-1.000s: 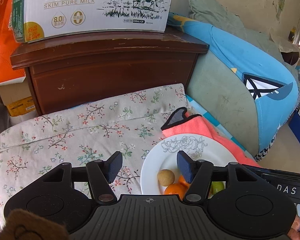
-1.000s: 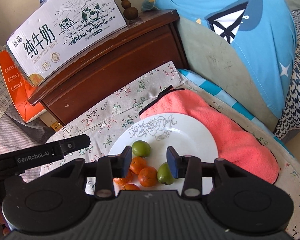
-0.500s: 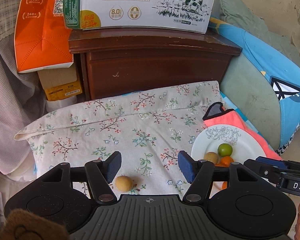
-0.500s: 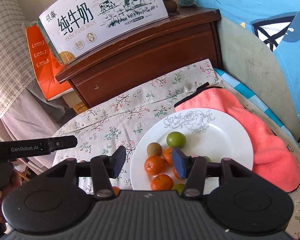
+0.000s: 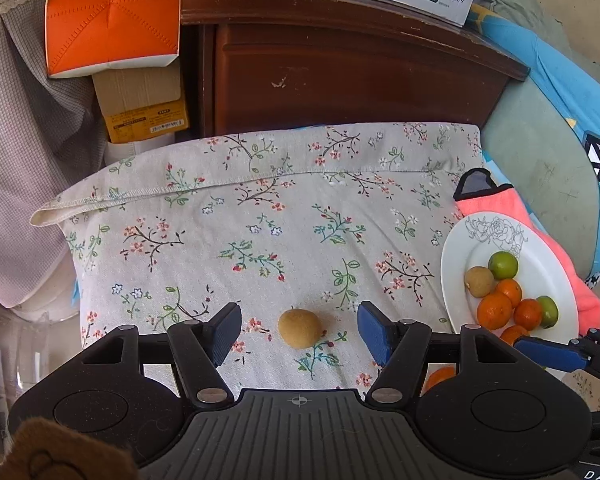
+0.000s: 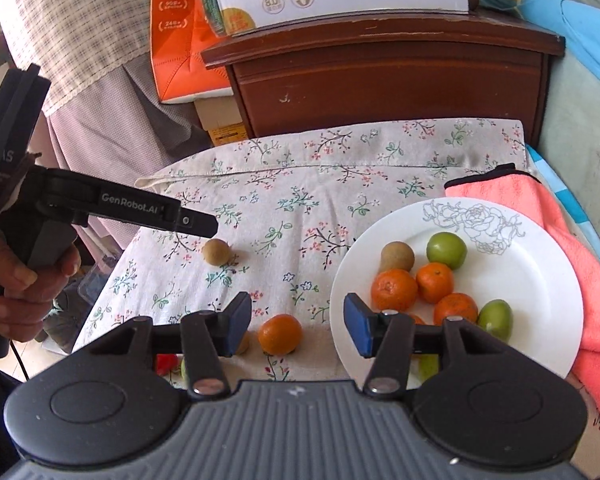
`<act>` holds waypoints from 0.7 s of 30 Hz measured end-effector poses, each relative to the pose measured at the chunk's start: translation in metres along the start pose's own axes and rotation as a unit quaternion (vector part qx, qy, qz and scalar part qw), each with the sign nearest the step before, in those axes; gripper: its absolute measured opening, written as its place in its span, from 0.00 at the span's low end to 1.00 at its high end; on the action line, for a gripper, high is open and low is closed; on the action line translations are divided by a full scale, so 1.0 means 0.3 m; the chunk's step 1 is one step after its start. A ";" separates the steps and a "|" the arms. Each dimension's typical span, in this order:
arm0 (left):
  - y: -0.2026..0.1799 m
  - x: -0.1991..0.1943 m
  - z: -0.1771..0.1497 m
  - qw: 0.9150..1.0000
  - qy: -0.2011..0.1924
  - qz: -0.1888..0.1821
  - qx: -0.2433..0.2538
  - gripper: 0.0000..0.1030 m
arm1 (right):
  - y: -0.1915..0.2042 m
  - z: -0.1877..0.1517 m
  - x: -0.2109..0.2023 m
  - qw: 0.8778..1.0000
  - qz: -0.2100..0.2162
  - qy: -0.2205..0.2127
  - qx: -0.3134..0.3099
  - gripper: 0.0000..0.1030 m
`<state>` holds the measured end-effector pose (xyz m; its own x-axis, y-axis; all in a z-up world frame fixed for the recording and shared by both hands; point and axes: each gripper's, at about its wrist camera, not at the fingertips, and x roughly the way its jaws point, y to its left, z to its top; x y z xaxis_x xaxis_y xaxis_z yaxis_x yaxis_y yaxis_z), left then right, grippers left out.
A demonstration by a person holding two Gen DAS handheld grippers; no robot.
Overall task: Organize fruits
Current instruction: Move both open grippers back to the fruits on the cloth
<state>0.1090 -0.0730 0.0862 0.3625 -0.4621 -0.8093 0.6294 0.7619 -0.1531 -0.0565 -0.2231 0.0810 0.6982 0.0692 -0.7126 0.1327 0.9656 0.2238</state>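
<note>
A brown longan-like fruit [image 5: 299, 328] lies on the floral cloth, right between the open jaws of my left gripper [image 5: 299, 330]; it also shows in the right wrist view [image 6: 216, 251]. A loose tangerine [image 6: 280, 334] lies on the cloth between the open jaws of my right gripper [image 6: 297, 326]. A white plate [image 6: 540, 264] at the right holds several tangerines, two green fruits and a brown one [image 6: 397, 257]. The plate also shows in the left wrist view [image 5: 456, 256]. Both grippers are empty.
A pink towel [image 6: 548, 208] lies under the plate's far right side. A dark wooden cabinet [image 5: 352, 76] with a milk carton box stands behind the table. An orange box [image 5: 112, 16] and cardboard boxes stand at the back left. Small fruits [image 6: 166, 364] lie near the front edge.
Both grippers have swung left, off the plate. The left one now frames the brown fruit on the cloth; the right one now frames the loose tangerine.
</note>
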 end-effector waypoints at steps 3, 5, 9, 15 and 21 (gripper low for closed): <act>-0.008 0.024 -0.010 1.000 0.009 0.004 0.010 0.63 | 0.020 -0.009 0.021 1.000 0.007 0.008 -0.011 0.50; -0.006 0.043 -0.017 1.000 0.017 0.006 0.012 0.63 | 0.030 -0.014 0.037 1.000 0.006 0.014 -0.014 0.50; 0.005 0.071 -0.022 1.000 0.028 0.008 0.011 0.63 | 0.041 -0.020 0.065 1.000 0.002 0.024 -0.019 0.50; 0.016 0.095 -0.025 0.999 0.028 0.009 0.014 0.63 | 0.046 -0.026 0.105 0.999 -0.010 0.039 -0.021 0.50; 0.006 0.112 -0.033 0.999 0.021 0.005 0.027 0.63 | 0.053 -0.028 0.124 0.999 -0.011 0.041 -0.019 0.47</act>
<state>0.1155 -0.0825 0.0530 0.3399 -0.4350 -0.8338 0.6632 0.7395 -0.1155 -0.0343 -0.2032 0.0525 0.6346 0.0669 -0.7700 0.1194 0.9758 0.1832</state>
